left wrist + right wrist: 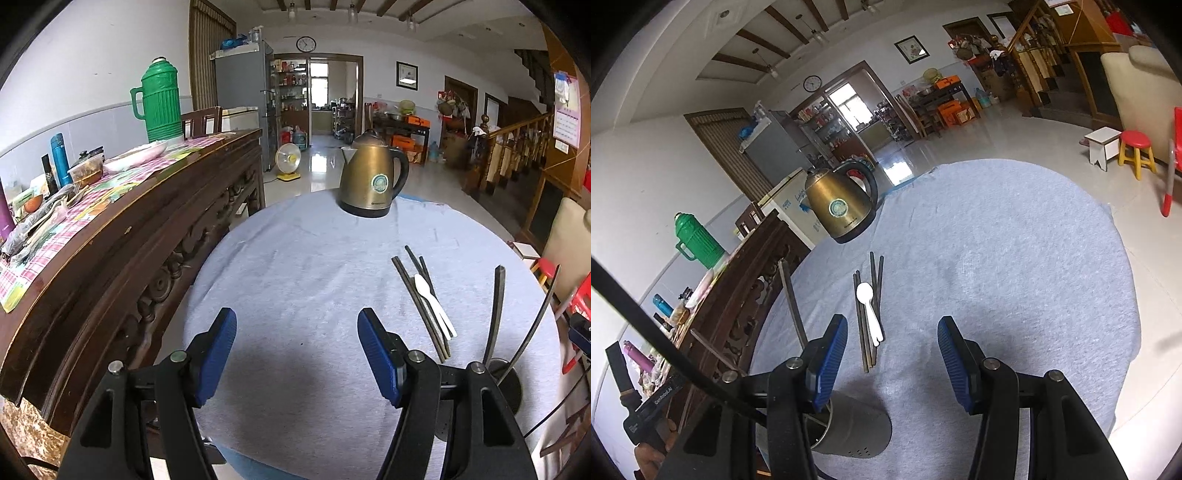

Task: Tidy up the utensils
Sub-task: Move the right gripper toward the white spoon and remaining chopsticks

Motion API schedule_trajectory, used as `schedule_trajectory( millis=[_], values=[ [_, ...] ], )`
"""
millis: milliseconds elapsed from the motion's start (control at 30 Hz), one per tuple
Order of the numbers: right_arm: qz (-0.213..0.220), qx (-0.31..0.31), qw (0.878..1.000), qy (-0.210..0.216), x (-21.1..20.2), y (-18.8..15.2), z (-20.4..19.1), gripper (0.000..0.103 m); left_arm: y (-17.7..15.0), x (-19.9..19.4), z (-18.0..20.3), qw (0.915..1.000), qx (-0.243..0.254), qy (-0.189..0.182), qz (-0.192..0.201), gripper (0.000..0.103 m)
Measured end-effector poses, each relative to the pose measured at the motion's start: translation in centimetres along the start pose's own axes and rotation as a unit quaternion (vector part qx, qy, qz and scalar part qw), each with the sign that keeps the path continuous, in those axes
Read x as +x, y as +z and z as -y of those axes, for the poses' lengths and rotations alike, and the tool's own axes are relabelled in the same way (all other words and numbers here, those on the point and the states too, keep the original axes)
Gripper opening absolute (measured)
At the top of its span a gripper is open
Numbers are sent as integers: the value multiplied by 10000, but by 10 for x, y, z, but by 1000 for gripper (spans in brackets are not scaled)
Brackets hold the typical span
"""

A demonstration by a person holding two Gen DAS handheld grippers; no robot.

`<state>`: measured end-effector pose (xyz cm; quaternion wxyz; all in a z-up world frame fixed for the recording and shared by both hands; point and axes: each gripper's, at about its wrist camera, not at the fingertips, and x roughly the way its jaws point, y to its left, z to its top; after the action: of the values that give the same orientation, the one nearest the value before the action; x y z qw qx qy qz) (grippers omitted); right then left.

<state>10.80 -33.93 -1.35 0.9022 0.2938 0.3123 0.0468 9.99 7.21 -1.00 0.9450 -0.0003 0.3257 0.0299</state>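
Several dark chopsticks [421, 299] [866, 317] lie in a bundle on the grey cloth, with white plastic spoons [434, 304] [870, 308] on top. A grey metal utensil holder [849, 430] [508, 380] stands near the table's front edge with chopsticks [495, 314] [792, 299] sticking out of it. My left gripper [297, 354] is open and empty, above bare cloth left of the bundle. My right gripper [892, 363] is open and empty, above the holder, with the bundle just ahead.
A brass electric kettle [373, 181] [840, 205] stands at the far side of the round table [295, 240]. A carved wooden sideboard [129, 229] with a green thermos [160, 101] and clutter runs along the left. Stools [1137, 147] stand on the floor to the right.
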Motion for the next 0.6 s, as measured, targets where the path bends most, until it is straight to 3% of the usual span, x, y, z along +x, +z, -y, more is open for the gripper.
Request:
schedule_trajectory(
  millis=[600],
  values=[
    [-362,207,9991,-4,29,-3,10,54,-3,27,8,9991,121,261,-322,69]
  ],
)
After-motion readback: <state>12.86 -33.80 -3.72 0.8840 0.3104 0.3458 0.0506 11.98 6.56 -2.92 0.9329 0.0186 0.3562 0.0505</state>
